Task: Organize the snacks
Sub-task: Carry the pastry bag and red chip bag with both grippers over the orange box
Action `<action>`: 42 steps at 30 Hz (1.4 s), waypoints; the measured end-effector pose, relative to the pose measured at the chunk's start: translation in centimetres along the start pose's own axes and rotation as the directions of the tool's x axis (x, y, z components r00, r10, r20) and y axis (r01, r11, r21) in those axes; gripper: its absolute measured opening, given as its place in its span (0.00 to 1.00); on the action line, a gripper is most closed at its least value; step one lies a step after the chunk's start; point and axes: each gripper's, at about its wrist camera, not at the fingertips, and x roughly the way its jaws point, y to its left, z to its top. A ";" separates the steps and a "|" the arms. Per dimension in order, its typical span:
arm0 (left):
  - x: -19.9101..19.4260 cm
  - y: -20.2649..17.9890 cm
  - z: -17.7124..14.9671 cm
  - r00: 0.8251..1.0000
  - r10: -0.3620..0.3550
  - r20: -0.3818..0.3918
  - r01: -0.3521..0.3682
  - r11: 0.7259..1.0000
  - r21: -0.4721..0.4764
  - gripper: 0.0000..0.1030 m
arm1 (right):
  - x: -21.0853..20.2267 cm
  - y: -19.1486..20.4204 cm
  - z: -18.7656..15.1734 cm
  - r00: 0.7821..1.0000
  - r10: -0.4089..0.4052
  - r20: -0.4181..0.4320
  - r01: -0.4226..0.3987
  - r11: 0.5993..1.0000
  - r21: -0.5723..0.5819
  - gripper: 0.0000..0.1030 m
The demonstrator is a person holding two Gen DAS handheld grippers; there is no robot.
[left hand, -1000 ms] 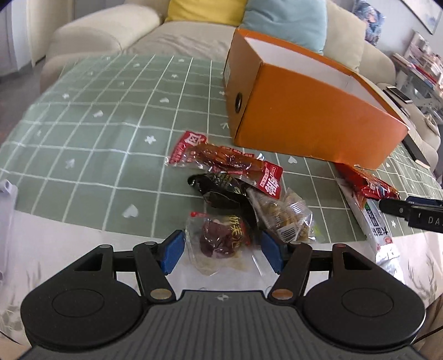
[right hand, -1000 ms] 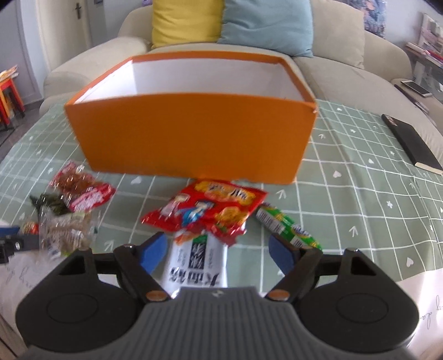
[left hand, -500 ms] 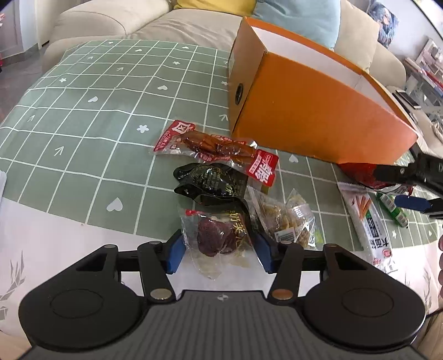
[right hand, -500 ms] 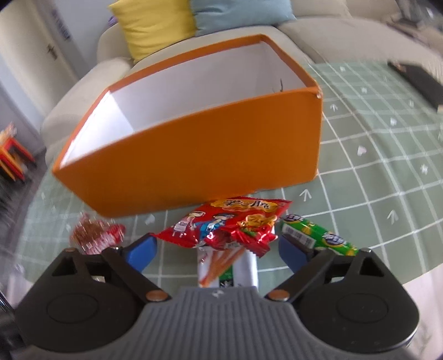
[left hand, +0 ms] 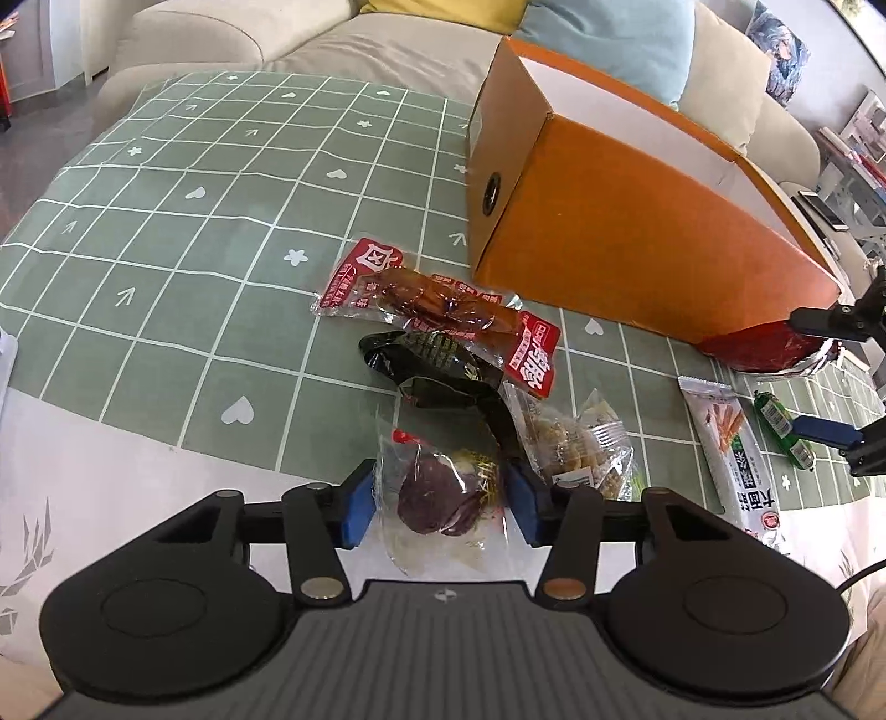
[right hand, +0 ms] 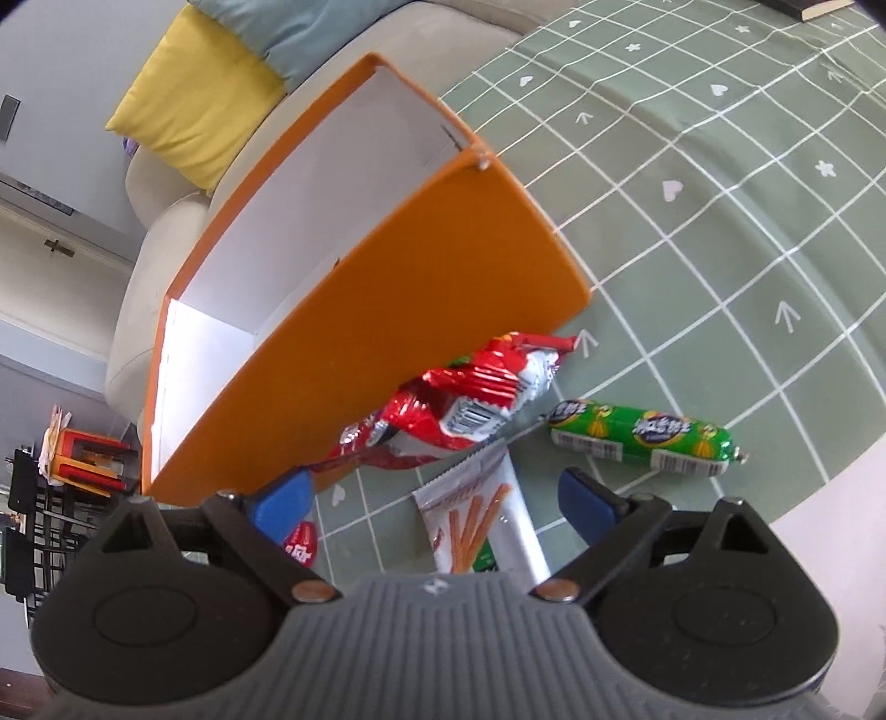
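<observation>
My left gripper [left hand: 441, 501] is shut on a clear packet of dark red snack [left hand: 437, 493], its blue pads touching both sides. Beyond it lie a nut packet [left hand: 576, 443], a black packet [left hand: 437, 365] and a red-labelled meat packet [left hand: 437, 310]. The open orange box [left hand: 637, 249] [right hand: 387, 310] stands behind them. My right gripper [right hand: 434, 498] [left hand: 819, 376] is rolled onto its side and open. A crumpled red chip bag [right hand: 476, 393] [left hand: 758, 349] leans against the box just ahead of it. A white stick-snack packet [right hand: 482, 515] lies under the fingers, with a green sausage [right hand: 637, 437] to the right.
A green checked tablecloth [left hand: 194, 221] covers the table, with a white cloth edge [left hand: 111, 476] at the front. A sofa with a yellow cushion [right hand: 194, 105] and a blue cushion [left hand: 609, 39] stands behind the box. A phone [left hand: 819, 207] lies at the far right.
The left jaws have narrowed onto the clear packet. The right gripper has opened wider, rolled onto its side and shifted sideways; the red chip bag now stands crumpled against the box.
</observation>
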 end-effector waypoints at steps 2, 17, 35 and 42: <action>0.1 -0.1 0.0 1.000 0.006 -0.004 -0.006 1.000 0.000 0.56 | -0.3 -0.3 0.2 1.000 -0.002 0.009 0.002 1.000 0.018 0.90; -0.1 -0.4 -0.1 0.999 0.035 -0.008 -0.034 0.999 0.038 0.51 | -2.6 -2.7 1.0 0.999 -0.010 0.042 0.005 0.993 0.121 0.80; -1.6 -0.9 -0.4 0.996 0.071 0.047 -0.073 0.996 0.045 0.48 | -1.4 0.8 -1.6 0.998 -0.043 -0.036 0.038 0.991 -0.130 0.31; -5.1 -1.1 -0.5 0.987 0.089 0.133 -0.091 0.996 0.011 0.47 | -4.2 4.3 -3.6 0.999 -0.045 0.027 0.051 0.934 -0.353 0.31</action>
